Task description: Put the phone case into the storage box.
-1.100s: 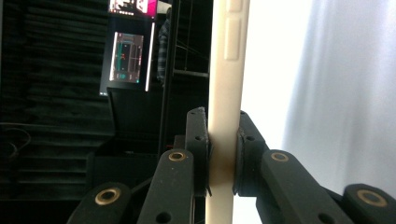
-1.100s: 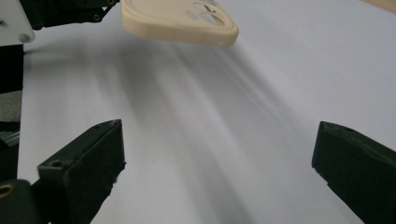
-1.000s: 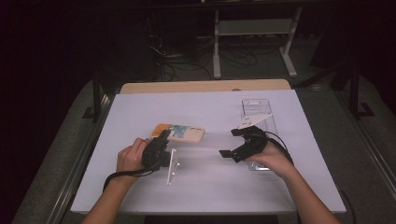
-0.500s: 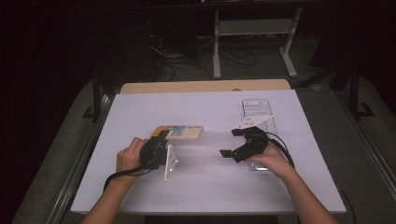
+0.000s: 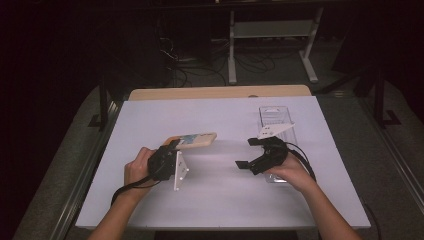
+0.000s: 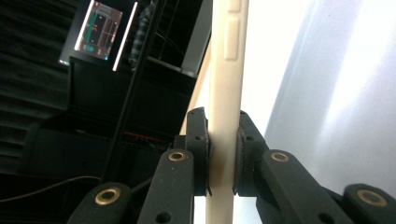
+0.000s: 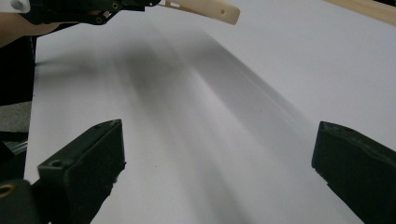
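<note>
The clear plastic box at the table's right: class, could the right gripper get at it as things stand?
Probably yes. The right gripper is open and holds nothing, the clear plastic box lies right beside that hand, and nothing stands between them.

Nothing readable anywhere here, honestly. The phone case (image 5: pixel 192 140) has a coloured picture on its back in the high view, but it's far too small to make out any words or a brand. The lit screen (image 6: pixel 96 29) in the left gripper view shows coloured shapes (could be an interface), all too blurred to read.
</note>
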Motion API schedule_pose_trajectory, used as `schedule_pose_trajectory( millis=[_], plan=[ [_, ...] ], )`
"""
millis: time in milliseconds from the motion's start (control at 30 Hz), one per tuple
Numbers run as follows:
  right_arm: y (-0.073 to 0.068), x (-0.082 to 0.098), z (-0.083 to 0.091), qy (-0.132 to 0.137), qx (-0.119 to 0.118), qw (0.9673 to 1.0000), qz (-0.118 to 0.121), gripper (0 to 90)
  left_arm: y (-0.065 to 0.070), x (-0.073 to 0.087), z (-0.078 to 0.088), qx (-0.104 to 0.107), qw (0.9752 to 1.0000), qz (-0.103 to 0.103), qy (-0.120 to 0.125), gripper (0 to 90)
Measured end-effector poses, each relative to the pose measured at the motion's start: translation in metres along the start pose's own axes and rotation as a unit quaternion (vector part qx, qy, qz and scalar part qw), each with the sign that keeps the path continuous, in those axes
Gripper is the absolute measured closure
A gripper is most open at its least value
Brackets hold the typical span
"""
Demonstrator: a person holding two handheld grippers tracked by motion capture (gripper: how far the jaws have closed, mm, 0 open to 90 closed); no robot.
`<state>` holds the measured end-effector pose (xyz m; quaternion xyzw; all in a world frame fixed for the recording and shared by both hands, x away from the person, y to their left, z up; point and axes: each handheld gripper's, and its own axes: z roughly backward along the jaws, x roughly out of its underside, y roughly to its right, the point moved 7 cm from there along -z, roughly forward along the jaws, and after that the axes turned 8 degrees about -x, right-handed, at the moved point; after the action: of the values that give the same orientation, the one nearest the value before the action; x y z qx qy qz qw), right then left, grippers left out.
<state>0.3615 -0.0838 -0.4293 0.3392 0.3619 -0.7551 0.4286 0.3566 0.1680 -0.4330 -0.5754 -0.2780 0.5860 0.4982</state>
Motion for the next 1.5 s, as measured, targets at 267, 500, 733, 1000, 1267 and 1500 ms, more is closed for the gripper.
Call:
schedule_pose_trajectory(
  millis=[267, 500, 733, 1000, 1267, 1500],
  plan=[
    [0.000, 0.000, 0.000, -0.002, -0.001, 1.0000, 0.000, 2.1, -0.006, 0.004, -0.001, 0.013, 0.9994, 0.029, -0.012, 79.3],
    [0.000, 0.000, -0.001, -0.003, -0.002, 1.0000, 0.000, 2.1, -0.008, 0.007, -0.002, 0.032, 0.9977, 0.056, -0.022, 79.3],
    [0.000, 0.000, -0.001, -0.002, -0.005, 1.0000, 0.000, 2.2, -0.012, 0.007, -0.004, 0.047, 0.9925, 0.109, -0.028, 79.3],
    [-0.001, 0.000, -0.001, -0.003, -0.007, 1.0000, -0.003, 2.3, -0.011, 0.009, -0.007, 0.071, 0.9824, 0.167, -0.042, 79.3],
    [-0.001, 0.000, -0.001, -0.002, -0.008, 1.0000, 0.000, 3.2, -0.013, 0.011, -0.009, 0.088, 0.9694, 0.224, -0.048, 79.3],
    [-0.001, 0.000, -0.001, -0.002, -0.009, 1.0000, 0.000, 3.2, -0.016, 0.013, -0.010, 0.101, 0.9588, 0.261, -0.049, 79.3]
  ],
)
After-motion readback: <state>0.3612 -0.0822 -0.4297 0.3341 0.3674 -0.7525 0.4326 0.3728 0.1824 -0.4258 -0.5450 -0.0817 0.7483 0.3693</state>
